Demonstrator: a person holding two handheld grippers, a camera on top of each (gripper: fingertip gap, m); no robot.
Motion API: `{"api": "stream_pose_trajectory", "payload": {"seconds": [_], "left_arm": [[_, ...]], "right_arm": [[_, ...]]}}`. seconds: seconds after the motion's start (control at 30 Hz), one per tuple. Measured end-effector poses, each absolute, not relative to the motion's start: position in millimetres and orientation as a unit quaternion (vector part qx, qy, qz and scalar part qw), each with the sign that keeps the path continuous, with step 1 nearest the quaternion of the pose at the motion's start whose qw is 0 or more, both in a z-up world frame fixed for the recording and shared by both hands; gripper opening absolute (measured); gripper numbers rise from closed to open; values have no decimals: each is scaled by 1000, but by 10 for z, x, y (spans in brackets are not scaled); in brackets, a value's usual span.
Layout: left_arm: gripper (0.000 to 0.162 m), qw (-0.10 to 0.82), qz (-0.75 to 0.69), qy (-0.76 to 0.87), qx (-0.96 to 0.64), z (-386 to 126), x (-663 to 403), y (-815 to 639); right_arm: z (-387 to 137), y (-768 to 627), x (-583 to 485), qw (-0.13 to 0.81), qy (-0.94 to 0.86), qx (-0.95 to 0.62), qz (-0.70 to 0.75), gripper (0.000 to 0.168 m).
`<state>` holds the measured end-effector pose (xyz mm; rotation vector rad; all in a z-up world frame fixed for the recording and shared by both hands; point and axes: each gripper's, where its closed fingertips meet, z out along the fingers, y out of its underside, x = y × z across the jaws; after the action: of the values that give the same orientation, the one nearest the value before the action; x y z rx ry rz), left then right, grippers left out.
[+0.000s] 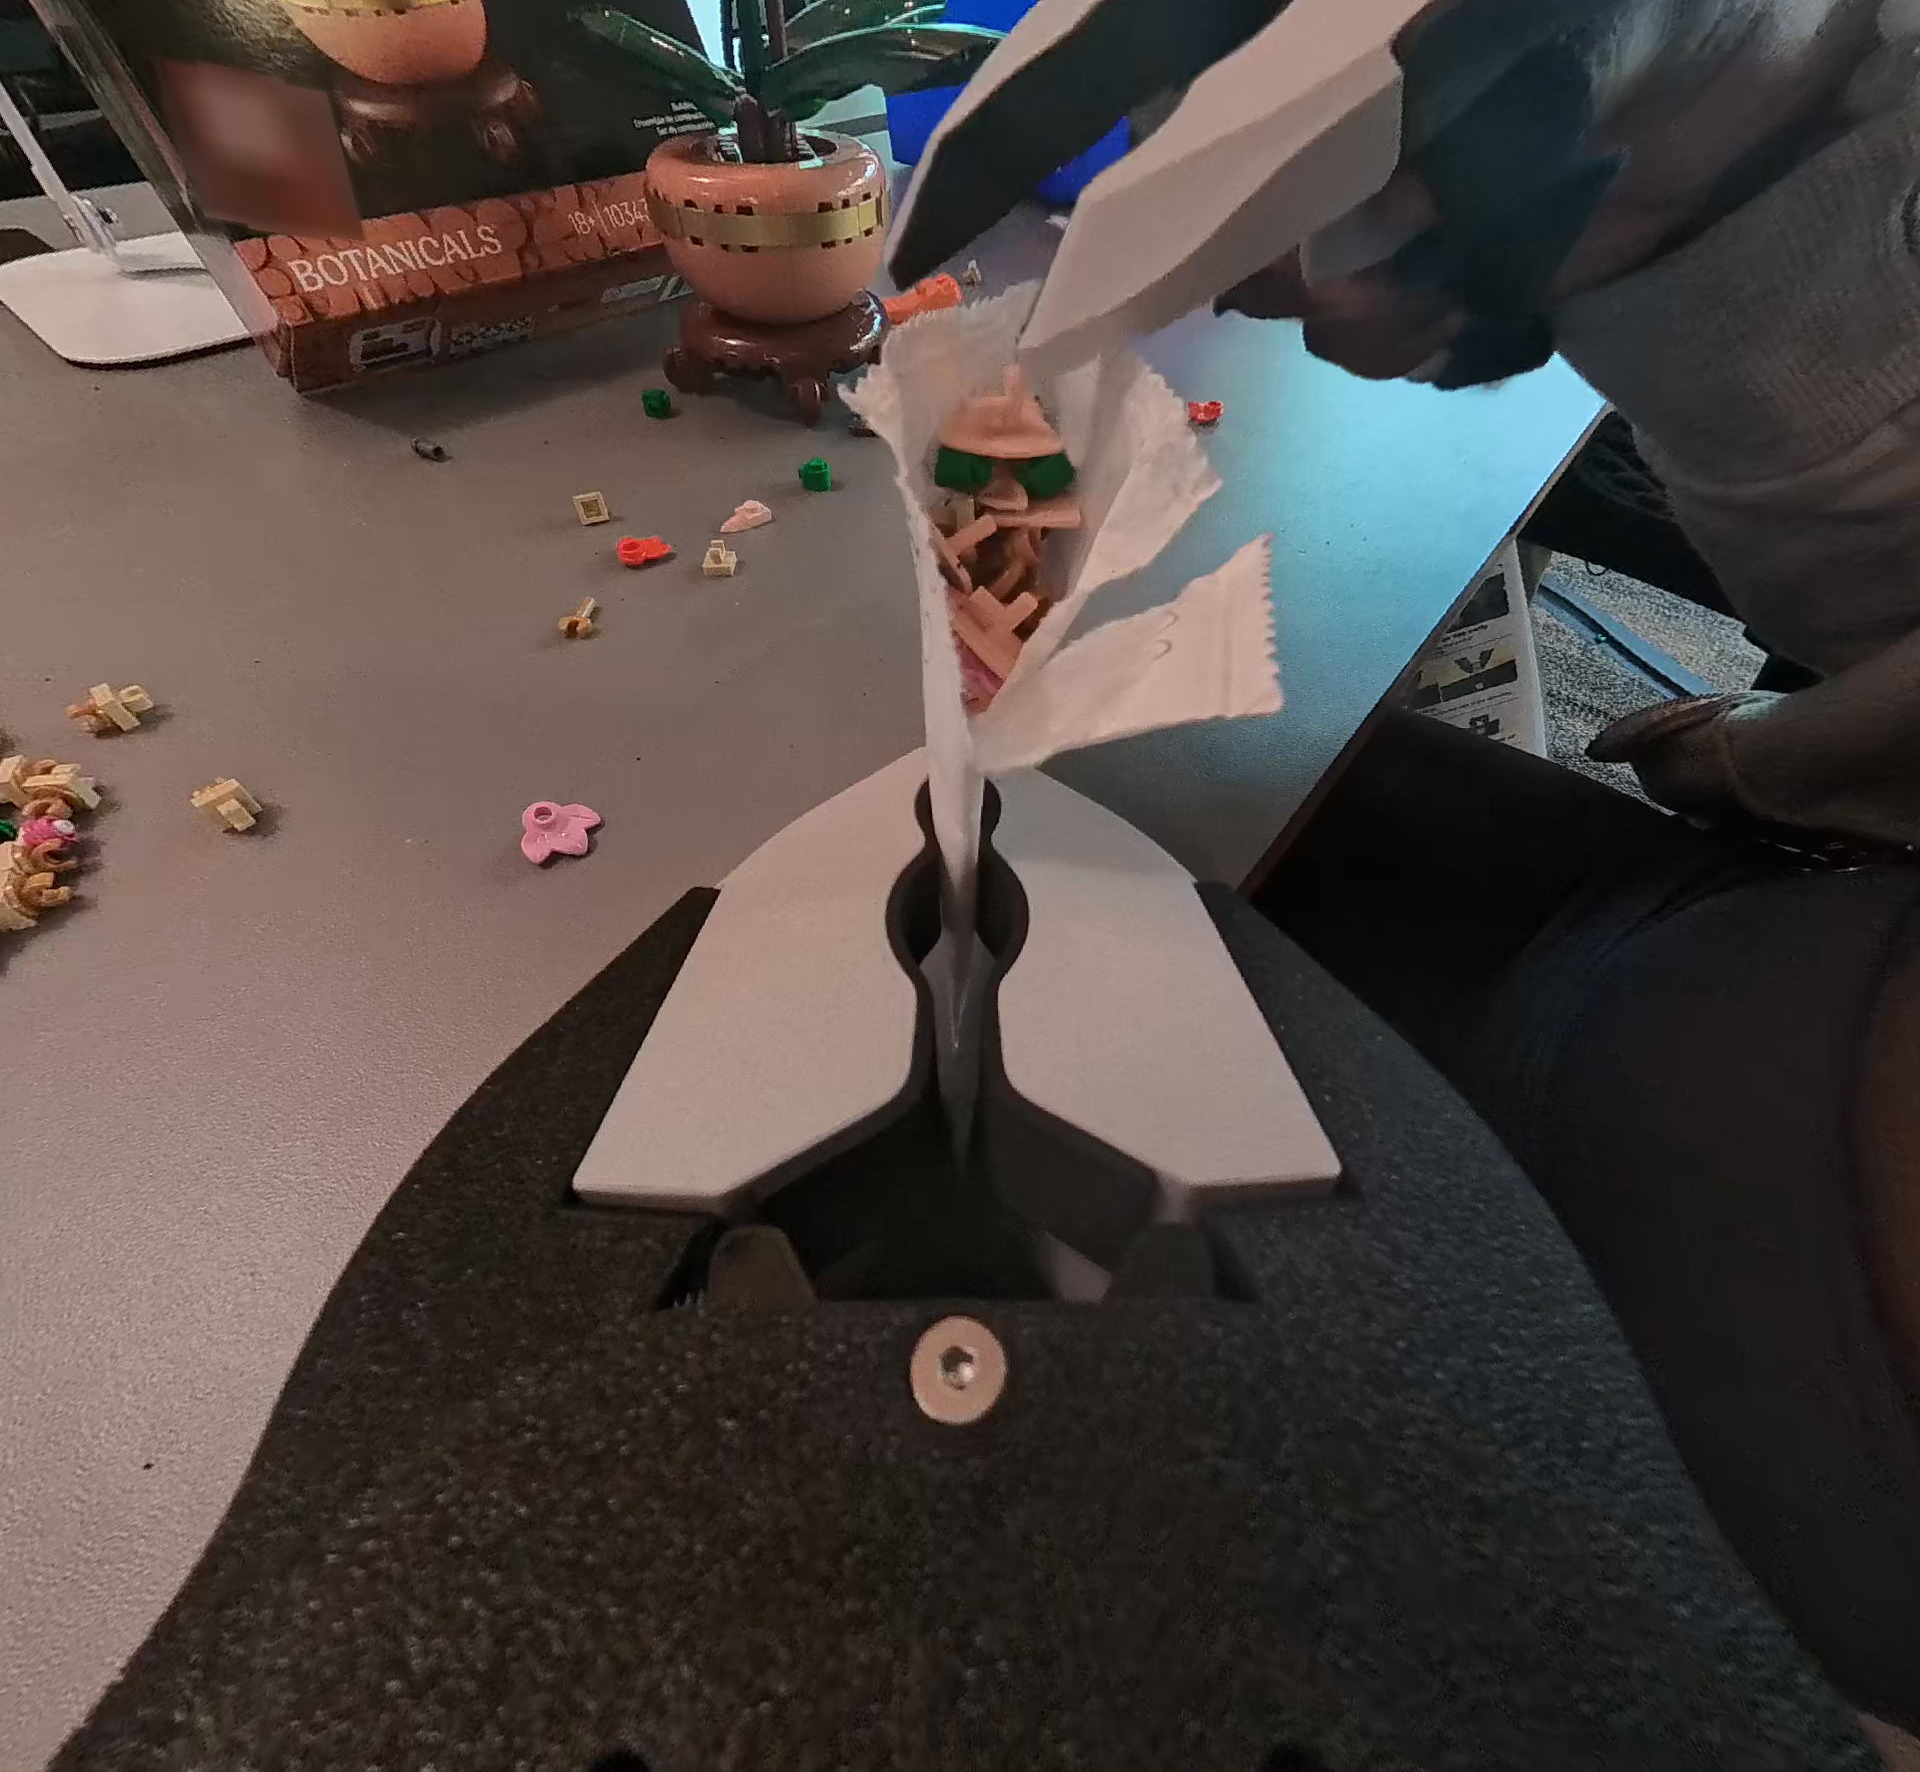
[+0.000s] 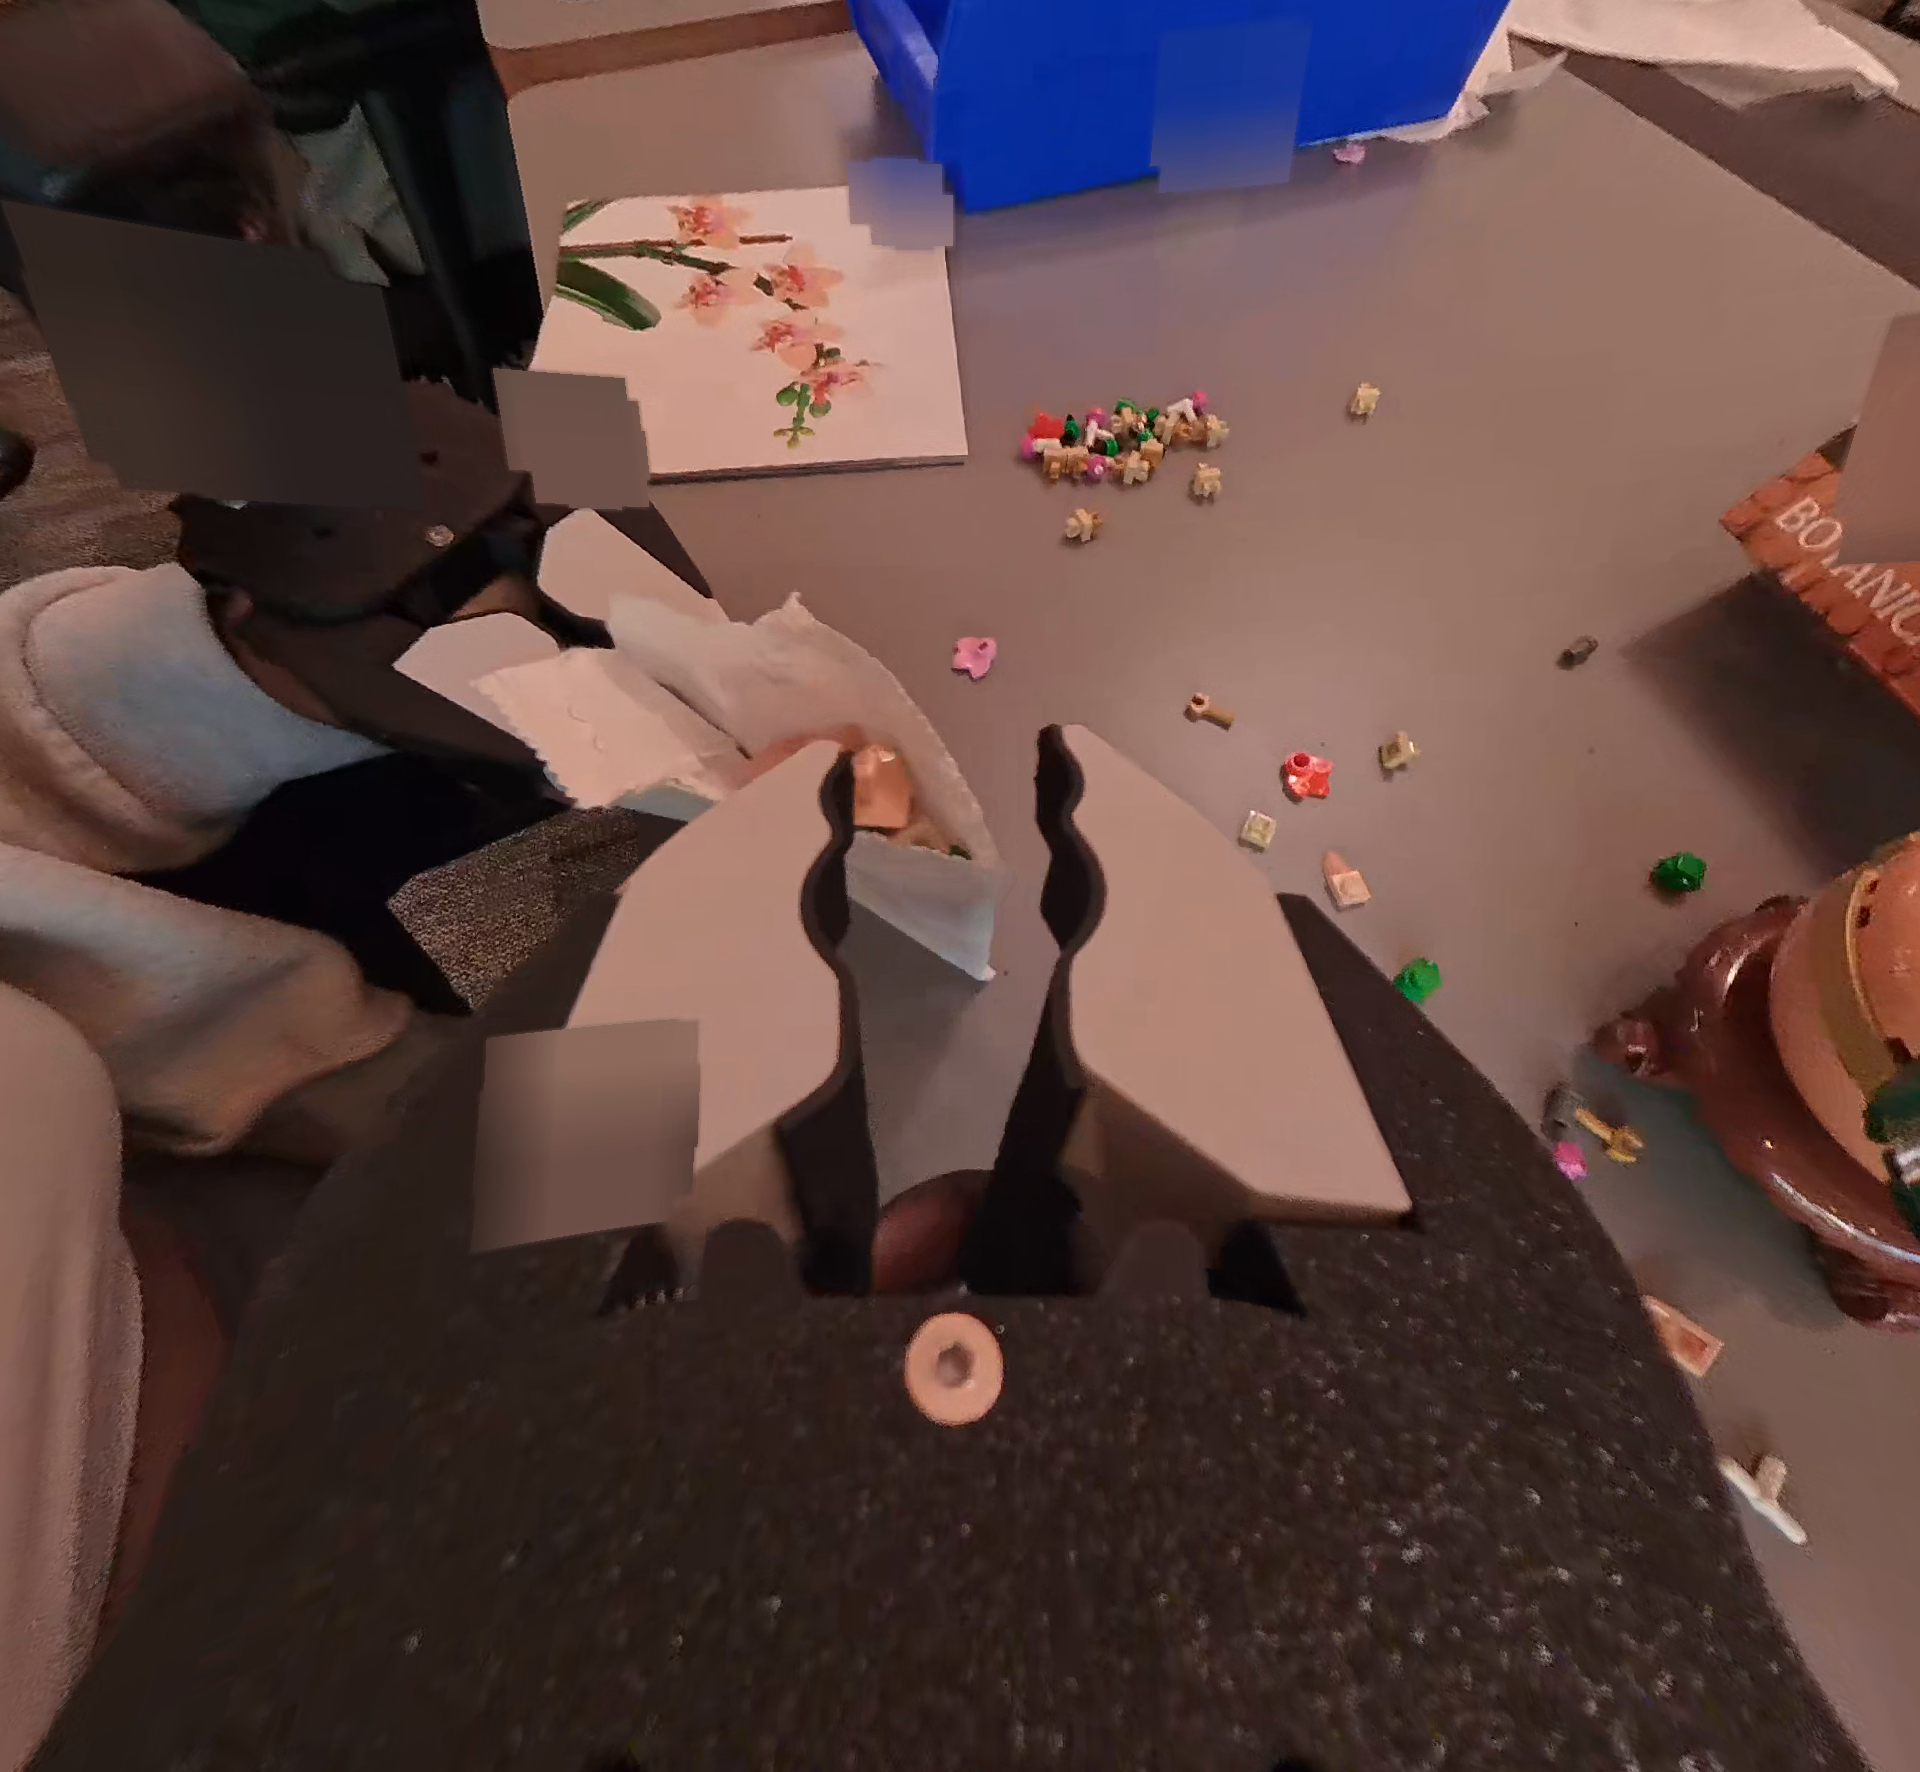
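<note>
My left gripper (image 1: 958, 787) is shut on the lower end of a torn white paper bag (image 1: 1132, 673) and holds it up above the grey table (image 1: 312, 995). The bag gapes open, with tan, green and pink small bricks (image 1: 997, 569) inside. My right gripper (image 2: 940, 766) is open at the bag's (image 2: 727, 683) far top edge; one finger overlaps the opening and part of the bag's edge lies between the jaws. It shows from above in the left wrist view (image 1: 971, 304). The left gripper (image 2: 540, 621) shows at the left of the right wrist view.
A brick-built flower pot (image 1: 769, 236) and a product box (image 1: 416, 257) stand behind the bag. A blue bin (image 2: 1195, 8), a flower booklet (image 2: 758, 330), a pile of small pieces (image 2: 1127, 439) and a pink flower piece (image 1: 559, 831) lie around. The table edge (image 1: 1403, 683) is close. The pink flower piece (image 1: 559, 831) is about 8 cm from my left fingertips. Look for it in the right wrist view (image 2: 965, 648) too.
</note>
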<state>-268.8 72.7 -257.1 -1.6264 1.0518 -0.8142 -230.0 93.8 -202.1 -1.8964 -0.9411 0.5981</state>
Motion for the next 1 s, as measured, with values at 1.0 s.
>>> {"api": "stream_pose_trajectory", "payload": {"seconds": [1.0], "left_arm": [[0, 498, -335, 432, -673, -2573, -2683, 735]], "right_arm": [[-2879, 721, -347, 353, -233, -892, 161, 11]]}}
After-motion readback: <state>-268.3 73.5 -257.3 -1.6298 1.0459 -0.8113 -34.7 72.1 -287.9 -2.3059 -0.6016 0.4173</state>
